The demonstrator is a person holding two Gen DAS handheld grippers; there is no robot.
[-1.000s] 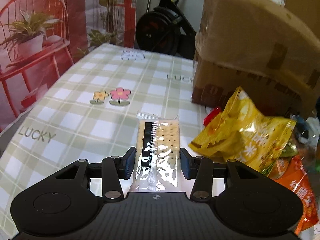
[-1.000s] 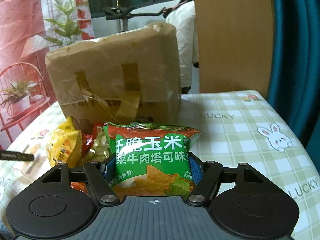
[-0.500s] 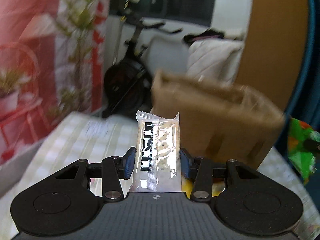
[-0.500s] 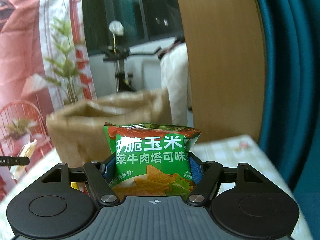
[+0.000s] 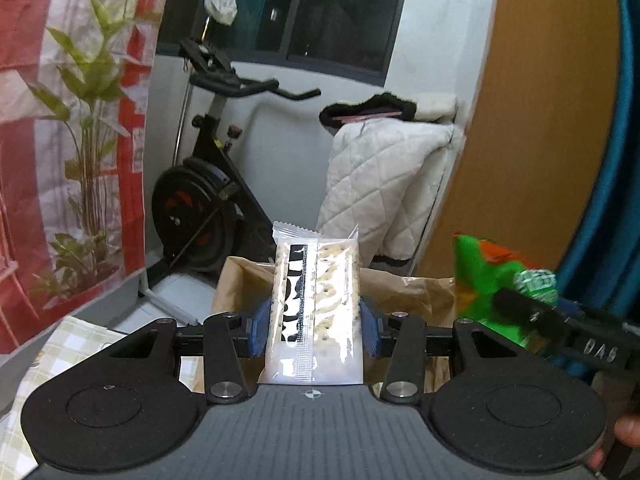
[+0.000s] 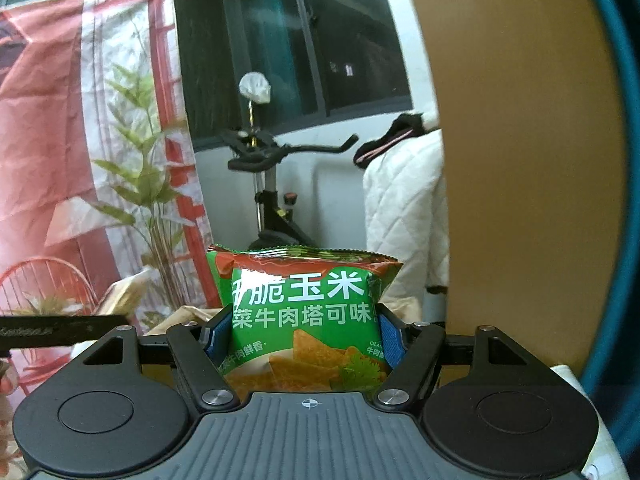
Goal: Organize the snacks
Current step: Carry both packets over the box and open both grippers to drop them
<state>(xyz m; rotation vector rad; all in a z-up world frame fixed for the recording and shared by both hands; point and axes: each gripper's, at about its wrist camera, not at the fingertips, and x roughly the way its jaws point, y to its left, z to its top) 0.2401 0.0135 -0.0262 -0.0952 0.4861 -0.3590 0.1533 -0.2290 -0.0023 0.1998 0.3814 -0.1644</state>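
Note:
My left gripper (image 5: pixel 315 326) is shut on a clear cracker packet (image 5: pixel 316 312) that stands upright between its blue pads. Just beyond and below the packet lies the open top of a brown cardboard box (image 5: pixel 404 292). My right gripper (image 6: pixel 304 334) is shut on a green corn chip bag (image 6: pixel 304 312), held high with only a sliver of the box (image 6: pixel 188 314) showing under its left side. In the left wrist view the chip bag (image 5: pixel 492 280) and the right gripper's finger (image 5: pixel 560 328) appear at the right, level with the box's top. The other snacks are out of sight.
A checked tablecloth (image 5: pixel 68 344) shows at the lower left. Behind the box stand an exercise bike (image 5: pixel 200 184), a white quilted blanket (image 5: pixel 384 176) and a wooden panel (image 5: pixel 532 128). A plant-print red curtain (image 5: pixel 60 120) hangs at the left.
Both grippers have risen with their packets, from just above the table and snack pile to the height of the box's open top. The grips have not changed.

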